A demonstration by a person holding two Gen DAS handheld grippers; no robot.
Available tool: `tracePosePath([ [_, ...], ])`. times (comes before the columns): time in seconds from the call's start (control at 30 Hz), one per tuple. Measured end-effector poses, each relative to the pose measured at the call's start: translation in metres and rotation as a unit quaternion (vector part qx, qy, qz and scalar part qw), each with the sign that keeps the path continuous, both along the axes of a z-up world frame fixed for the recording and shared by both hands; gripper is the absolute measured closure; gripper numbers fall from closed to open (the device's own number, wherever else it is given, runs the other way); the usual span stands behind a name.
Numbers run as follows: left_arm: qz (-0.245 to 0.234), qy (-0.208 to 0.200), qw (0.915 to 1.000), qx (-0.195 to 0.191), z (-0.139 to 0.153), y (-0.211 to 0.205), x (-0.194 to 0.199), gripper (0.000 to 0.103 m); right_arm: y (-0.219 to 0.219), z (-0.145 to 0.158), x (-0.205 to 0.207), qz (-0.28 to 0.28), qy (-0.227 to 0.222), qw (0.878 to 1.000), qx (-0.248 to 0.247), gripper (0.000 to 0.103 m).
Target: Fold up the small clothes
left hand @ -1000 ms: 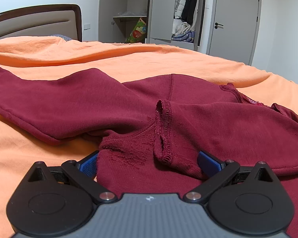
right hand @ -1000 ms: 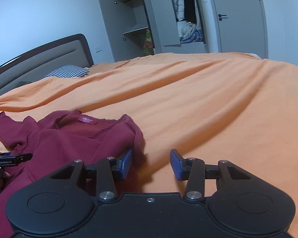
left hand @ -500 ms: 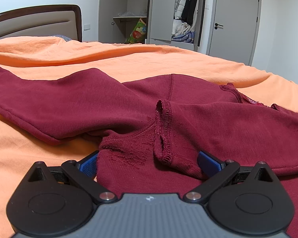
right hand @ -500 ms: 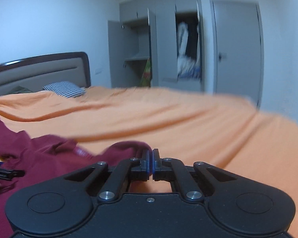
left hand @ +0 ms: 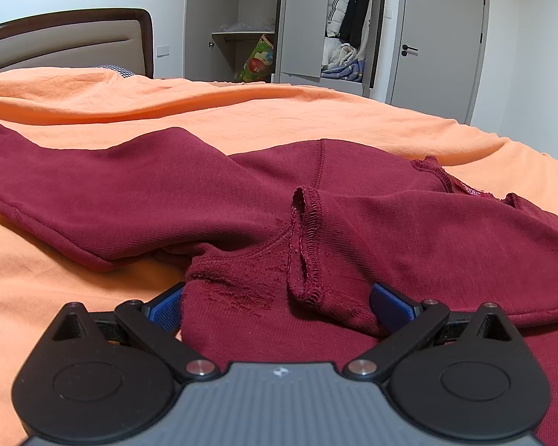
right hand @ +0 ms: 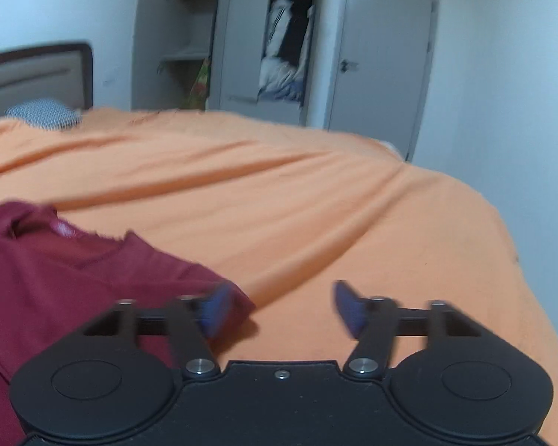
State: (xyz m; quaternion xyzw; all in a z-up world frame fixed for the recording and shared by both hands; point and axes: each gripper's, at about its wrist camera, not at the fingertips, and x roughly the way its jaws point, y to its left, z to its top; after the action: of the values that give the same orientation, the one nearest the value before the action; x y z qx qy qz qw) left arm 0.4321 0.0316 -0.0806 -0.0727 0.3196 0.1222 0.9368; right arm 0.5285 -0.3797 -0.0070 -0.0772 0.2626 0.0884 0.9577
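Observation:
A maroon long-sleeved top (left hand: 409, 230) lies spread on the orange bedsheet (left hand: 241, 119). One sleeve (left hand: 93, 193) stretches off to the left, and a cuff (left hand: 305, 245) is folded over the body. My left gripper (left hand: 279, 304) is open wide and low over the hem area, with maroon fabric lying between its blue pads (left hand: 165, 306). In the blurred right wrist view the top (right hand: 74, 278) fills the lower left, its neck label (right hand: 61, 228) showing. My right gripper (right hand: 283, 310) is open; its left fingertip sits at the top's edge, and bare sheet lies between the fingers.
A padded headboard (left hand: 67, 48) and a checked pillow (right hand: 42, 113) sit at the far left. Behind the bed stand an open wardrobe (left hand: 346, 29) with clothes in it and a closed door (left hand: 439, 37). The bed's edge (right hand: 502, 223) drops off at the right.
My right gripper was shut at the top's edge half a second ago and is now open. That side of the top now lies further right. The left gripper has not moved.

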Motion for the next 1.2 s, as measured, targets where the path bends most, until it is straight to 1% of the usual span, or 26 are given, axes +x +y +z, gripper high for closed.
tracePosePath([
  [0.03, 0.0, -0.001, 1.0, 0.0, 0.0, 0.0, 0.0, 0.0, 0.002, 0.002, -0.004, 0.005, -0.005, 1.0, 0.011, 0.019],
  [0.07, 0.0, -0.001, 1.0, 0.001, 0.0, -0.001, 0.0, 0.0, 0.006, 0.002, -0.007, 0.011, -0.006, 1.0, 0.02, 0.011],
  [0.13, 0.0, -0.002, 1.0, 0.001, 0.0, -0.001, 0.0, 0.0, 0.018, -0.001, -0.008, 0.021, 0.001, 1.0, 0.02, 0.007],
  [0.23, 0.0, -0.002, 1.0, -0.001, 0.0, -0.001, 0.001, 0.0, 0.033, -0.015, 0.005, 0.006, 0.034, 0.999, -0.005, 0.007],
  [0.3, 0.0, -0.003, 1.0, -0.002, -0.001, 0.0, 0.0, 0.0, 0.034, -0.028, 0.015, -0.032, 0.056, 0.998, -0.027, 0.007],
  [0.4, -0.001, -0.004, 1.0, -0.005, -0.001, 0.001, 0.0, 0.0, 0.026, -0.041, 0.018, -0.091, 0.052, 0.992, -0.063, 0.007],
  [0.5, -0.001, -0.005, 1.0, -0.005, -0.002, 0.001, 0.001, 0.0, 0.013, -0.041, 0.01, -0.137, 0.051, 0.988, -0.058, 0.007],
  [0.57, 0.0, -0.006, 1.0, -0.005, -0.003, 0.001, 0.001, 0.0, 0.013, -0.034, -0.003, -0.148, 0.042, 0.987, -0.05, 0.007],
  [0.67, 0.0, -0.008, 1.0, -0.005, -0.004, 0.001, 0.001, 0.0, 0.027, -0.016, -0.031, -0.132, 0.027, 0.991, -0.007, 0.001],
  [0.73, 0.0, -0.008, 0.9999, -0.005, -0.004, 0.002, 0.0, 0.0, 0.045, -0.006, -0.052, -0.096, 0.013, 0.995, 0.018, 0.001],
  [0.77, 0.0, -0.008, 0.9999, -0.006, -0.004, 0.002, 0.0, 0.0, 0.058, -0.003, -0.06, -0.075, 0.008, 0.997, 0.019, 0.001],
  [0.83, 0.0, -0.009, 0.9999, -0.007, -0.004, 0.002, -0.001, 0.0, 0.082, -0.006, -0.07, -0.036, 0.009, 0.999, 0.001, 0.001],
  [0.9, 0.0, -0.011, 0.9999, -0.01, -0.004, 0.003, -0.001, 0.0, 0.104, -0.02, -0.071, -0.009, 0.025, 0.999, -0.036, 0.001],
  [0.97, -0.001, -0.014, 0.9998, -0.014, -0.004, 0.004, -0.002, 0.0, 0.119, -0.039, -0.072, -0.011, 0.045, 0.996, -0.077, 0.001],
  [1.0, -0.001, -0.015, 0.9998, -0.017, -0.004, 0.005, -0.002, 0.0, 0.123, -0.047, -0.073, -0.015, 0.05, 0.995, -0.086, 0.001],
  [1.03, -0.001, -0.016, 0.9997, -0.02, -0.004, 0.006, -0.003, 0.0, 0.125, -0.051, -0.075, -0.021, 0.049, 0.995, -0.085, 0.001],
  [1.1, -0.004, -0.014, 0.9995, -0.028, -0.001, 0.009, -0.003, 0.001, 0.126, -0.049, -0.079, -0.034, 0.044, 0.995, -0.081, 0.001],
  [1.2, -0.011, 0.003, 0.998, -0.062, 0.011, 0.021, -0.005, 0.0, 0.131, -0.036, -0.091, -0.034, 0.028, 0.995, -0.085, 0.001],
])
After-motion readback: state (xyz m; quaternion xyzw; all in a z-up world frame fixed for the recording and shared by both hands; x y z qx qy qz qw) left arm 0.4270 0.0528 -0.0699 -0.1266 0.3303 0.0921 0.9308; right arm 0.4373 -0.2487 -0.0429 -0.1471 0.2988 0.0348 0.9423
